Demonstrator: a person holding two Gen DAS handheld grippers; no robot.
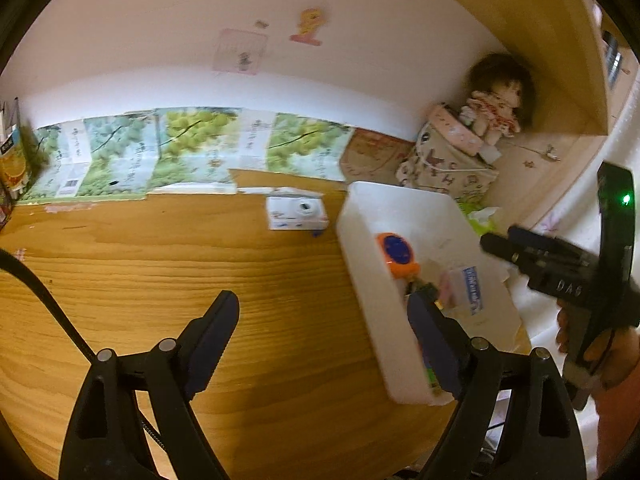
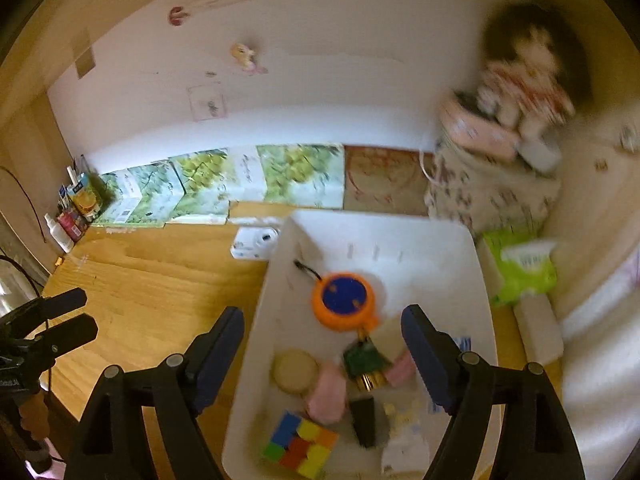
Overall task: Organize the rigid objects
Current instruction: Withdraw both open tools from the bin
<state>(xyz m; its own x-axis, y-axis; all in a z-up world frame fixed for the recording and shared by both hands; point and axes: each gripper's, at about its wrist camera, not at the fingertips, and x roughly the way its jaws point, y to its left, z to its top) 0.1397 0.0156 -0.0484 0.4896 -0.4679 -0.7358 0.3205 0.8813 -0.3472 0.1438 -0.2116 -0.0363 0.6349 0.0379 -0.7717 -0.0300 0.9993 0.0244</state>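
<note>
A white plastic bin (image 2: 276,280) sits on the wooden desk (image 1: 160,280), near the right end. Inside it lie an orange round toy with a blue face (image 2: 344,300), a bright puzzle cube (image 2: 300,444), a round tan lid (image 2: 295,371), a soft pink thing (image 2: 326,396) and a small black block (image 2: 364,420). The right gripper (image 2: 322,354) hangs over the bin, jaws wide, holding nothing. The left gripper (image 1: 320,344) is wide too and empty, one finger over the bin's edge. A small white box (image 1: 296,214) lies beside the bin. A doll (image 1: 496,100) sits in the corner.
</note>
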